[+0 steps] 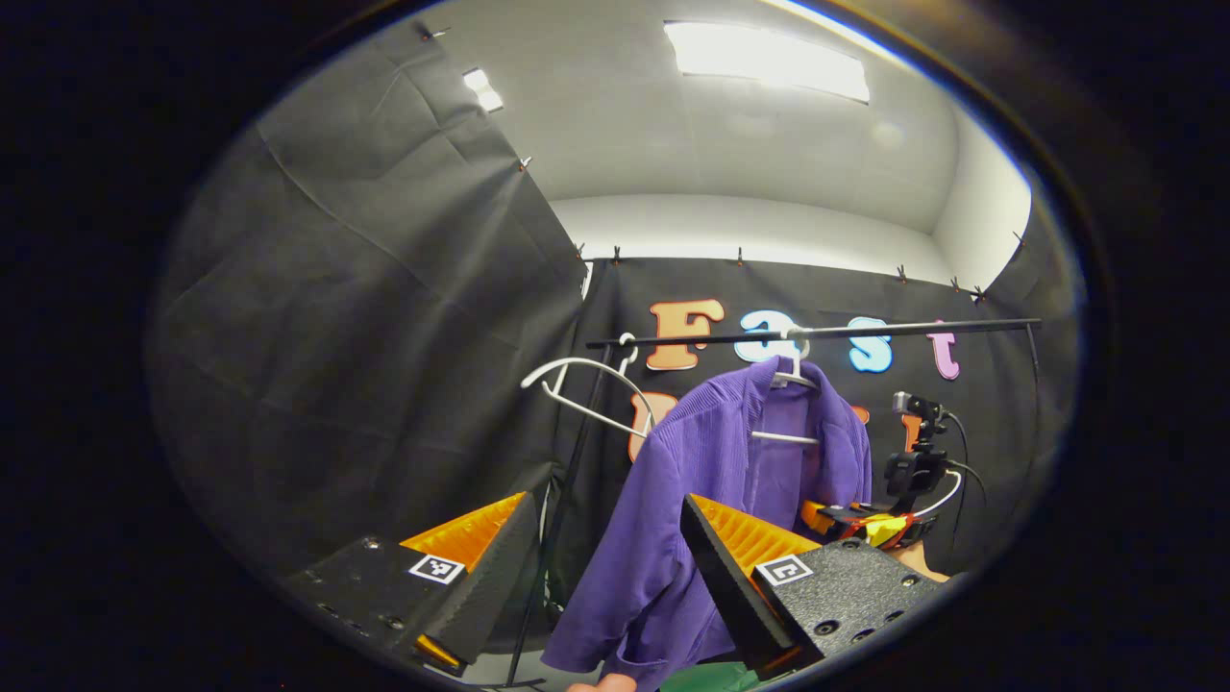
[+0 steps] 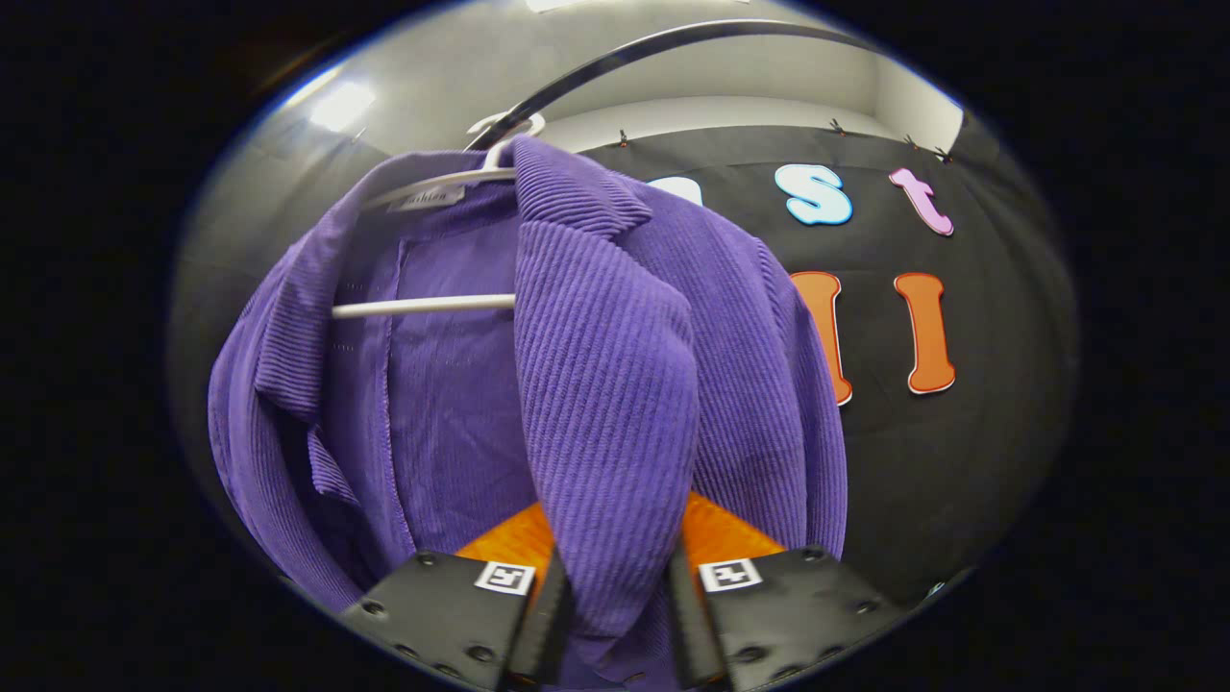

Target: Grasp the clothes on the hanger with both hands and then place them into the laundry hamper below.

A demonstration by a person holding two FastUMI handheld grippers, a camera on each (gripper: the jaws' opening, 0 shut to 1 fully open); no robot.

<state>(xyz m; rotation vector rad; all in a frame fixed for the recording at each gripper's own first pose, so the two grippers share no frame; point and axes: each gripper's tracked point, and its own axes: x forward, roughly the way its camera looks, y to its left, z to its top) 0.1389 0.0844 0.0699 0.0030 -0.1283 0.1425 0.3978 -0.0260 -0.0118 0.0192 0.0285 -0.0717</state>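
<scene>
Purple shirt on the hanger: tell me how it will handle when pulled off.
Probably floppy: the purple shirt drapes in soft folds between the right tool fingers. Likely light, hanging on a thin white hanger. Its ribbed fabric should grip rather than slip.

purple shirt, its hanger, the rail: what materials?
Purple shirt: ribbed woven or knit fabric, matte, fine ridges visible. Hanger: smooth white, probably plastic or coated wire. Rail: thin dark bar, likely painted metal, slight sheen.
</scene>
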